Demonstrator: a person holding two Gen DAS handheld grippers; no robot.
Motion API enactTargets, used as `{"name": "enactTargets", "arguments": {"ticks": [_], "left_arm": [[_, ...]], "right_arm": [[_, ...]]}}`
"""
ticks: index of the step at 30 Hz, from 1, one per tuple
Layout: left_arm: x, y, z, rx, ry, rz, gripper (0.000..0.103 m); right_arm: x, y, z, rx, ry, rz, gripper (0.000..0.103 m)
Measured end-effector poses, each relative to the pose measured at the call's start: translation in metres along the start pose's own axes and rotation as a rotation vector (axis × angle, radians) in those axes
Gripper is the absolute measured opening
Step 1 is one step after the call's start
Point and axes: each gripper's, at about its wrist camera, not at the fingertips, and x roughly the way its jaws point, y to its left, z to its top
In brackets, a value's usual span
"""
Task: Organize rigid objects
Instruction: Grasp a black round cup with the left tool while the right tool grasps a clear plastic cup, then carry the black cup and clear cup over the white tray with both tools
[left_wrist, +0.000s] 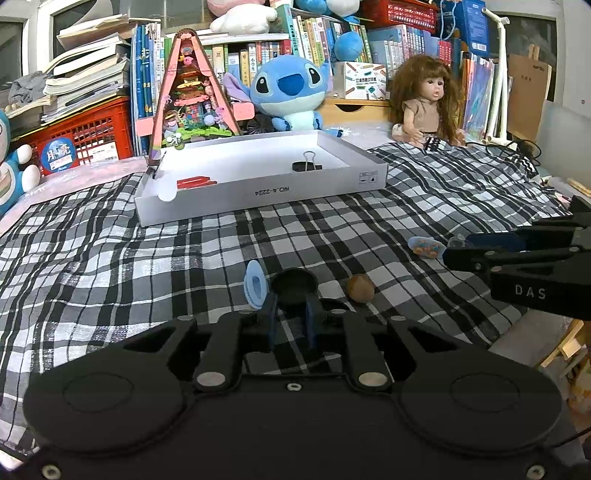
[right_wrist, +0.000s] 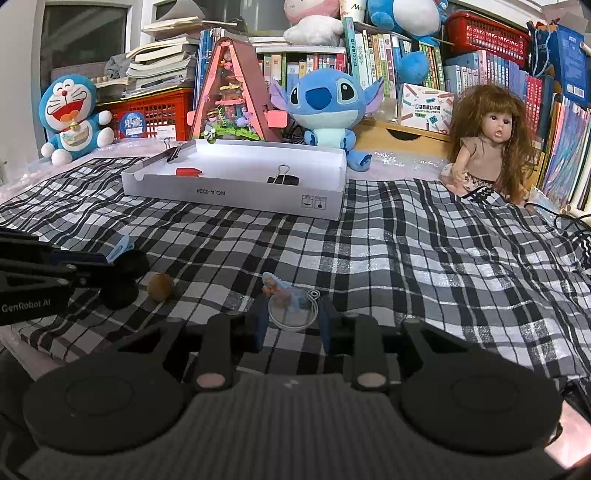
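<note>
Sorting is partway: in the white cardboard box (left_wrist: 258, 192) at frame centre we are seeing a black binder clip (left_wrist: 307, 165) and red piece (left_wrist: 195, 181). We are clamping the left gripper (left_wrist: 291, 314) on a black round cap (left_wrist: 293, 286), the right gripper (right_wrist: 291, 321) on a clear round disc (right_wrist: 291, 312); a brown nut (left_wrist: 360, 288) and light blue clip (left_wrist: 254, 284) are waiting on the checked cloth (left_wrist: 110, 258).

Bare checked cloth (left_wrist: 314, 229) lies open between the near items and the white tray (left_wrist: 258, 195); a walnut (left_wrist: 360, 288) sits near. Far behind, the plush toy (left_wrist: 288, 92), doll (left_wrist: 424, 99) and books crowd the tray's back edge.
</note>
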Motion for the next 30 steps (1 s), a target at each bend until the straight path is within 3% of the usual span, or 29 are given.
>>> {"name": "enactTargets", "arguments": {"ticks": [3,10,19,23,24,25,30], "left_arm": [[0.004,-0.001,0.003,-0.009,0.001,0.006,0.029],[0.024,0.003,0.012,-0.072,0.033,-0.017,0.033],[0.039,0.003,0.023,-0.106,0.029,0.008,0.041],[0.046,0.007,0.027,-0.144,0.040,0.014,0.041],[0.048,0.008,0.027,-0.152,0.045,0.013,0.039],[0.050,0.008,0.028,-0.153,0.048,0.012,0.030],[0.048,0.009,0.031,-0.161,0.041,0.005,0.030]], "right_arm": [[-0.001,0.002,0.000,-0.009,-0.003,0.002,0.034],[-0.001,0.004,0.000,-0.009,-0.002,0.005,0.036],[0.001,0.007,0.000,-0.010,-0.002,0.011,0.037],[0.001,0.007,0.001,-0.005,-0.004,0.016,0.037],[0.002,0.007,0.001,-0.004,-0.003,0.018,0.037],[0.002,0.007,0.001,-0.004,-0.002,0.020,0.037],[0.004,0.008,0.003,0.002,0.001,0.029,0.037]]}}
